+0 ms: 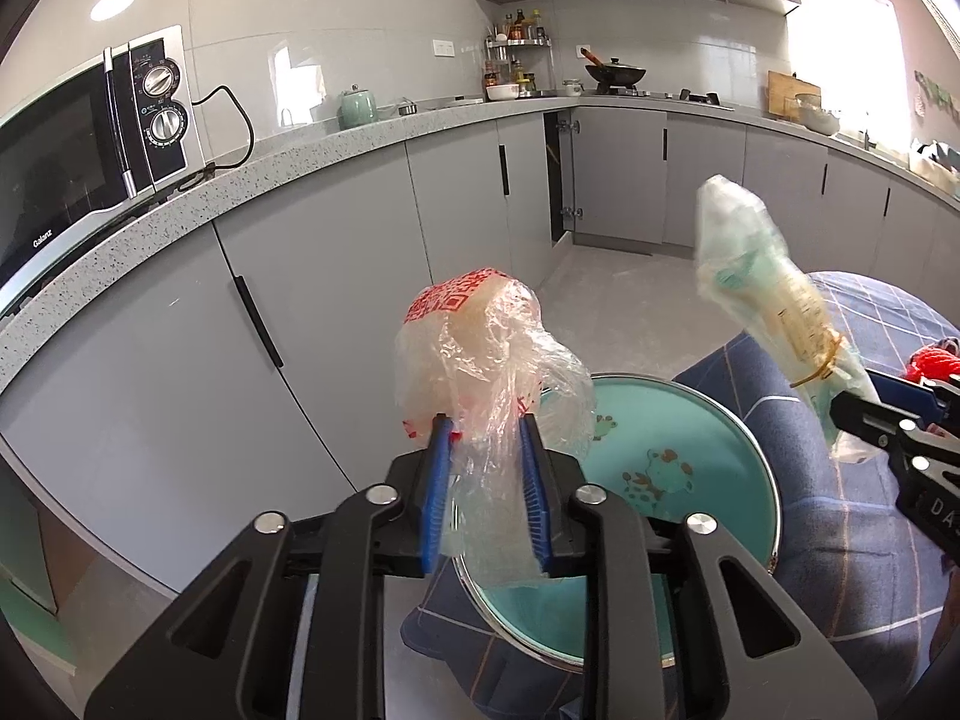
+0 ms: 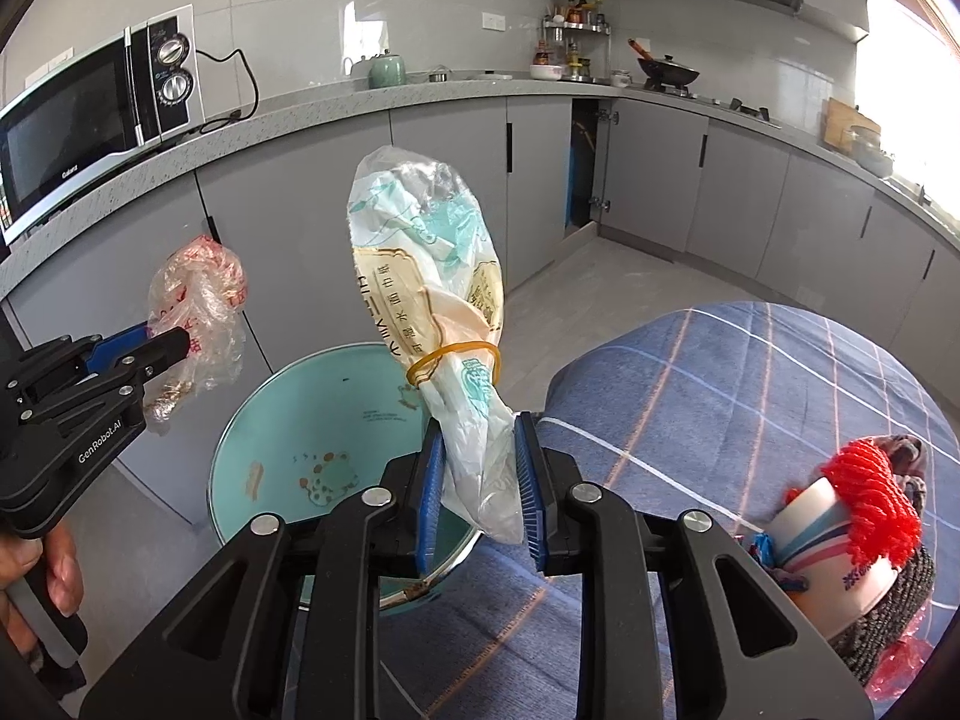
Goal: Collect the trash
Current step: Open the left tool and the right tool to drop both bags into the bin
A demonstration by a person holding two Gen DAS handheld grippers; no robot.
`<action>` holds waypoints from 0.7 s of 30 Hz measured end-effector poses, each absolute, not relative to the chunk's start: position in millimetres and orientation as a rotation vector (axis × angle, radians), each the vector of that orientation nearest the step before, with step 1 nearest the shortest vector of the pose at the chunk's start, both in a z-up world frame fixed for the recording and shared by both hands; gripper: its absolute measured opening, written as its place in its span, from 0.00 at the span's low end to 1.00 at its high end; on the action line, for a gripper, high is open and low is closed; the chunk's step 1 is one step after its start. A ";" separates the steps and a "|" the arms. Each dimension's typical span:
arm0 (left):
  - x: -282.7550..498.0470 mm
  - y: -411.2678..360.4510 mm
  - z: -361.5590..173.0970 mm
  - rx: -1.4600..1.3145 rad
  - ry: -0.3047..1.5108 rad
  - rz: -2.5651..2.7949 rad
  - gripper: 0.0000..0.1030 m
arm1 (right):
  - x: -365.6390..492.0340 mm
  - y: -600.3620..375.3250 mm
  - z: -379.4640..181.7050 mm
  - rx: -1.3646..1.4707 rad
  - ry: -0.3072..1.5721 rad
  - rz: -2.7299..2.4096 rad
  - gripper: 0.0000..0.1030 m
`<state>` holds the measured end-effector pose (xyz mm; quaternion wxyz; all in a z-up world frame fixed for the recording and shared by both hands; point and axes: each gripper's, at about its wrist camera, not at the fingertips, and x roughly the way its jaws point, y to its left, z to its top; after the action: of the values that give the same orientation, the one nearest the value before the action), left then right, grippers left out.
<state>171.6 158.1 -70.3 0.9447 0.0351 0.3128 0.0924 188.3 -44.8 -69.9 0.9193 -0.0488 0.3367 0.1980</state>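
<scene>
Black left gripper (image 1: 483, 480) clamps a crumpled clear plastic bag with red print (image 1: 480, 360); right gripper (image 2: 480, 486) pinches a rubber-banded printed plastic wrapper (image 2: 432, 276). Both hang above the teal enamel basin (image 2: 270, 450). Light, soft, slippery; grip bunched necks.

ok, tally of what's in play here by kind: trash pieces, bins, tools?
Trash pieces: 2, clear bag and banded wrapper
Bins: 1, teal bin
Tools: 2, left tool and right tool
Total: 5
</scene>
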 end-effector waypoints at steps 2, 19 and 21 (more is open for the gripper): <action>171.6 156.3 -71.4 0.076 0.641 0.181 0.34 | 188.8 -43.3 -72.1 -0.104 0.696 0.411 0.32; 168.7 149.5 -77.5 0.085 0.650 0.175 0.53 | 184.1 -56.3 -80.9 -0.082 0.714 0.390 0.43; 167.4 148.1 -77.0 0.085 0.650 0.173 0.56 | 180.5 -59.2 -79.8 -0.082 0.712 0.383 0.43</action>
<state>167.4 148.1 -77.0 0.9432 0.0415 0.3186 0.0850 180.5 -59.2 -79.8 0.9186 -0.0397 0.3463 0.1865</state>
